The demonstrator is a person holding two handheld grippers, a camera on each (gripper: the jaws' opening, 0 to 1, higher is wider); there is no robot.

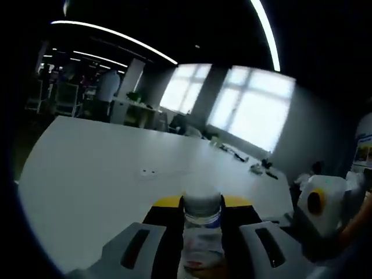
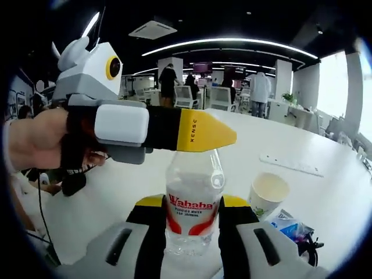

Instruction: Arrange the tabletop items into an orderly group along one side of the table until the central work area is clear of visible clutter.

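Note:
A clear water bottle [image 2: 192, 197] with a red "Wahaha" label stands upright on the white table [image 2: 331, 197]. My right gripper [image 2: 192, 204] is shut on its body, one yellow-tipped jaw on each side of the label. My left gripper [image 2: 216, 135], held by a hand [image 2: 35, 142], comes in level from the left, and its yellow tip covers the bottle's cap. In the left gripper view the grey cap [image 1: 202, 202] sits between my left gripper's [image 1: 202, 204] jaws, with the bottle's body [image 1: 202, 241] showing below through the gap.
An empty paper cup [image 2: 268, 195] stands just right of the bottle, with a blue packet [image 2: 290, 224] and dark cables [image 2: 308, 244] in front of it. A flat white keyboard-like piece [image 2: 290, 164] lies farther back. Small items [image 1: 261, 168] sit at the table's far end. People stand in the background.

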